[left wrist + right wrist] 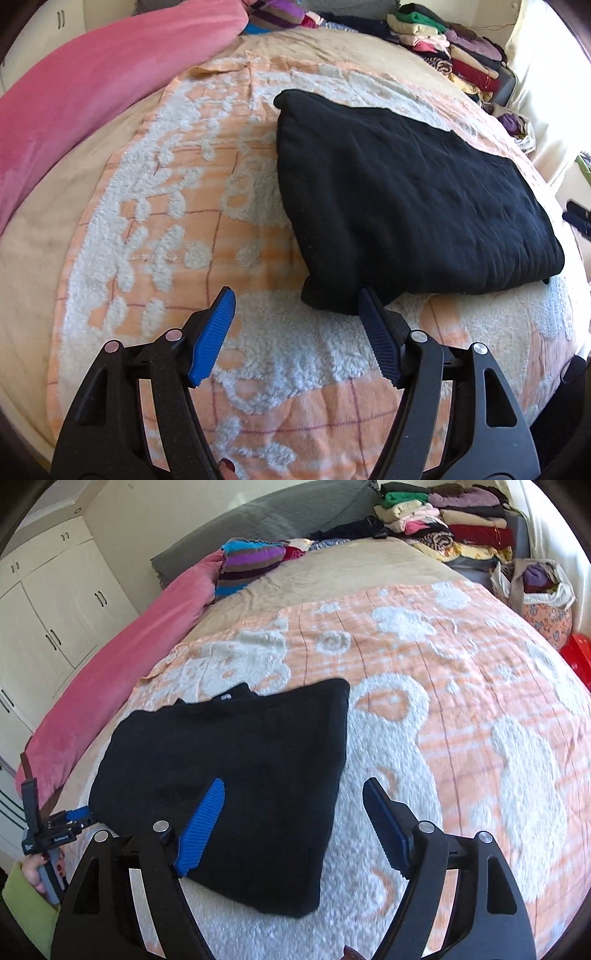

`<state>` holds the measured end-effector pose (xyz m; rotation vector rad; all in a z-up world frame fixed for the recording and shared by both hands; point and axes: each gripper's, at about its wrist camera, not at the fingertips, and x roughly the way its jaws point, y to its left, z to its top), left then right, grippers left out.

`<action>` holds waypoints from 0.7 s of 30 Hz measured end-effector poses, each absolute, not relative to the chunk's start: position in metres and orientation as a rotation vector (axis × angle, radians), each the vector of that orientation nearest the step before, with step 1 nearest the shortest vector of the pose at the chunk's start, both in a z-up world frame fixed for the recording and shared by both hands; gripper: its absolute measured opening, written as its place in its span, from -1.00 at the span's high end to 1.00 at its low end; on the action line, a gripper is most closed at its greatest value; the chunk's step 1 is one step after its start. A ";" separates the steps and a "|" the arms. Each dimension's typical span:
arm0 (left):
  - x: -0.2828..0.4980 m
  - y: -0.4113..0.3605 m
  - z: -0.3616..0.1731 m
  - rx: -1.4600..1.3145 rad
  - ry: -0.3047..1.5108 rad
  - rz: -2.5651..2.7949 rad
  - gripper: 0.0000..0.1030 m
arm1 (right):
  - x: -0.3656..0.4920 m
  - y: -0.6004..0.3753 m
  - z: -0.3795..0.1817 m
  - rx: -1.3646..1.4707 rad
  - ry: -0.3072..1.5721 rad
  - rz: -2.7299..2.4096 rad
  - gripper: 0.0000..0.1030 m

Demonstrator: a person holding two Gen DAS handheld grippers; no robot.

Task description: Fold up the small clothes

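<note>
Right wrist view: floral bag (546, 613) holds purple clothes (537, 576).

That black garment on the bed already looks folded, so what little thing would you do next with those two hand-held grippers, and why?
Probably close the left hand-held gripper on the near corner of the black garment. Both it and the right hand-held gripper are open and hold nothing, and the garment lies as a thick flat bundle on the orange blanket, seemingly ready for one more fold or for lifting away.
</note>
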<state>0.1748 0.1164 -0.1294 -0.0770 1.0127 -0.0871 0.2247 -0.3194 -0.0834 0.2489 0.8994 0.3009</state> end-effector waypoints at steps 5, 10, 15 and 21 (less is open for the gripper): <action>0.178 0.113 -0.135 -0.114 0.989 -0.138 -0.18 | 0.208 -0.313 -0.095 0.261 0.935 0.321 -0.48; 0.189 0.113 -0.142 -0.203 0.994 -0.167 -0.18 | 0.202 -0.302 -0.110 0.263 0.986 0.294 -0.48; 0.191 0.114 -0.143 -0.269 0.983 -0.187 -0.07 | 0.198 -0.308 -0.124 0.318 1.024 0.247 -0.48; 0.188 0.112 -0.140 -0.342 0.989 -0.235 0.63 | 0.200 -0.308 -0.133 0.393 1.033 0.263 -0.11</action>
